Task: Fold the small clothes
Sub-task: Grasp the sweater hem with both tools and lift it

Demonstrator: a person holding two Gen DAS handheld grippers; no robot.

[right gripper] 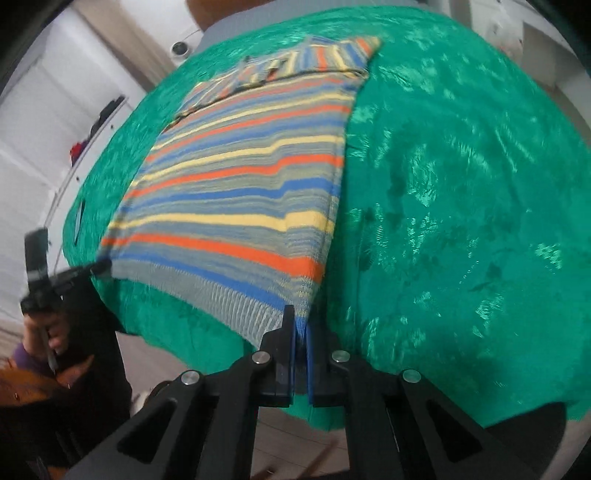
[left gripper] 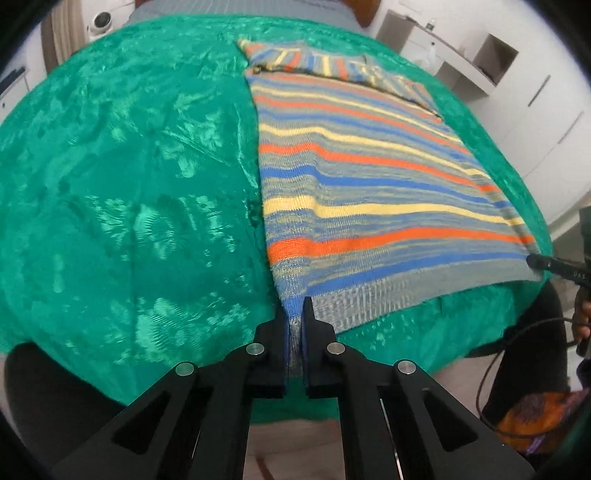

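Observation:
A striped knit sweater (left gripper: 369,177) in blue, orange, yellow and grey lies flat on a green bedspread (left gripper: 129,184), with its sleeves folded across the far end. My left gripper (left gripper: 295,314) is shut on the hem's near left corner, and ribbed fabric shows between its fingers. At the hem's other corner the tip of my right gripper (left gripper: 533,260) touches the cloth. In the right wrist view, the right gripper (right gripper: 301,314) is shut on the near right corner of the sweater (right gripper: 240,177). The left gripper (right gripper: 99,267) shows at the far corner, held by a hand (right gripper: 51,332).
The green bedspread (right gripper: 461,203) hangs over the near edge of the bed. White cupboards and open shelves (left gripper: 495,59) stand beyond the bed. A small white device (left gripper: 99,22) sits at the far left. A black cable (left gripper: 517,347) loops at the right.

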